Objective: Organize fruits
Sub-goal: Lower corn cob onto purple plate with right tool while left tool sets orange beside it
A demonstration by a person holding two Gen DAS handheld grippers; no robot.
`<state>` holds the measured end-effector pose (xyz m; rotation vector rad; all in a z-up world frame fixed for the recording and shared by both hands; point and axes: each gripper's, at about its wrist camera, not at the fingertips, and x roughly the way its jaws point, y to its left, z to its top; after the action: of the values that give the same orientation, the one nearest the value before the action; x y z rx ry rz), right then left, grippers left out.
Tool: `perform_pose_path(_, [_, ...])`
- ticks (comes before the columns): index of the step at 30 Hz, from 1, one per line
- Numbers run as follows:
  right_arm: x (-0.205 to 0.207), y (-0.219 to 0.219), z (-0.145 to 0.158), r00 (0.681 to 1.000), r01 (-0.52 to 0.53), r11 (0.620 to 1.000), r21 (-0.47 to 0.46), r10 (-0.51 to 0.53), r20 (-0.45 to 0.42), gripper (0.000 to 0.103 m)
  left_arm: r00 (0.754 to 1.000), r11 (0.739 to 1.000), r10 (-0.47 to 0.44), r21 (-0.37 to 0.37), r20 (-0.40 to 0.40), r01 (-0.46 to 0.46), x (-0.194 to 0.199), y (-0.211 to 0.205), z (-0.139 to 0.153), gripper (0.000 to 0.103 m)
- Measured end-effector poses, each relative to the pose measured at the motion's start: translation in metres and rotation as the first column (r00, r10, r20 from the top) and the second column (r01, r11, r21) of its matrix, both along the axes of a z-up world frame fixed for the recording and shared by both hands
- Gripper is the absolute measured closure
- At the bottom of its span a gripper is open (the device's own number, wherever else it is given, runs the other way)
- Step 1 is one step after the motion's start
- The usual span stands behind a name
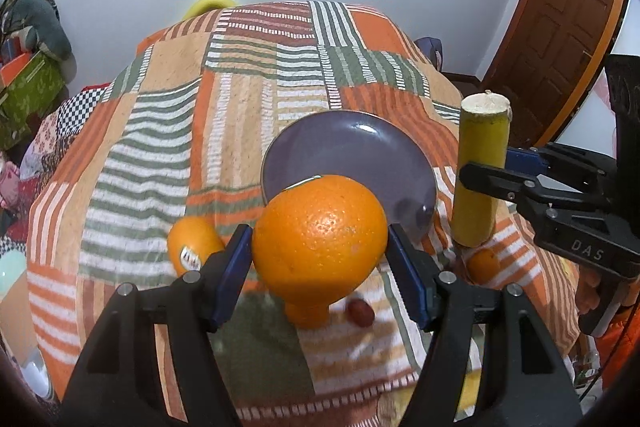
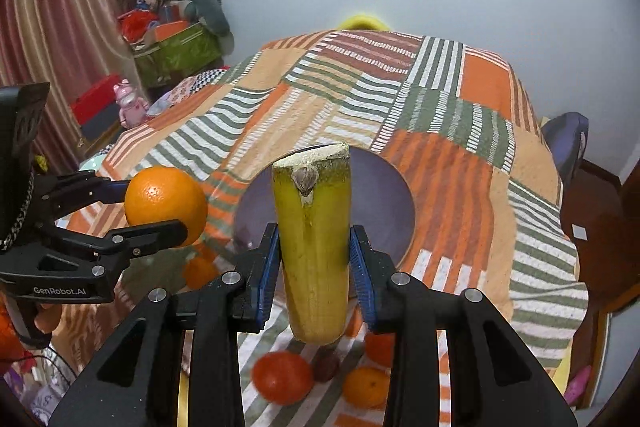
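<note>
My left gripper (image 1: 320, 247) is shut on a large orange (image 1: 320, 231) and holds it above the patchwork cloth, just in front of the purple plate (image 1: 340, 147). It also shows in the right wrist view (image 2: 166, 205). My right gripper (image 2: 314, 263) is shut on a yellow-green cut piece of fruit stalk (image 2: 314, 247), held upright before the plate (image 2: 380, 203); it stands right of the plate in the left wrist view (image 1: 482, 171). A stickered orange (image 1: 192, 247), a small orange (image 1: 484, 265) and a red date (image 1: 360, 313) lie on the cloth.
Below my right gripper lie a red-orange tangerine (image 2: 282, 377), a small orange (image 2: 366, 387) and another orange (image 2: 380, 347). The cloth-covered table (image 2: 440, 147) drops off on all sides. A wooden door (image 1: 560, 27) is at right; boxes and toys (image 2: 176, 39) at left.
</note>
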<state>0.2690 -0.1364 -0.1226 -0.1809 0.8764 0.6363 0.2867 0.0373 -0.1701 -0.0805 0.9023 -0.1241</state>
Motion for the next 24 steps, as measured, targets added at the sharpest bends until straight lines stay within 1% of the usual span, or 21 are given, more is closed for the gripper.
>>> perform_pose_path(5, [0.014, 0.006, -0.011, 1.000, -0.009, 1.000, -0.016, 0.008, -0.021, 0.072, 1.000, 1.000, -0.010, 0.009, -0.024, 0.010, 0.024, -0.004, -0.009, 0.036])
perform_pose_path(10, [0.032, 0.017, -0.028, 0.997, -0.026, 0.999, -0.022, 0.024, -0.079, 0.072, 0.997, 1.000, -0.028, 0.012, -0.068, 0.029, 0.048, -0.006, -0.025, 0.036])
perform_pose_path(17, [0.054, 0.033, -0.046, 0.993, -0.026, 0.998, -0.048, 0.021, -0.114, 0.072, 0.994, 0.998, -0.026, 0.053, -0.111, 0.032, 0.071, -0.003, -0.044, 0.037])
perform_pose_path(24, [0.070, 0.038, -0.054, 0.990, -0.012, 0.998, -0.057, 0.004, -0.140, 0.072, 0.990, 0.999, -0.025, 0.035, -0.139, 0.030, 0.088, 0.006, -0.055, 0.036])
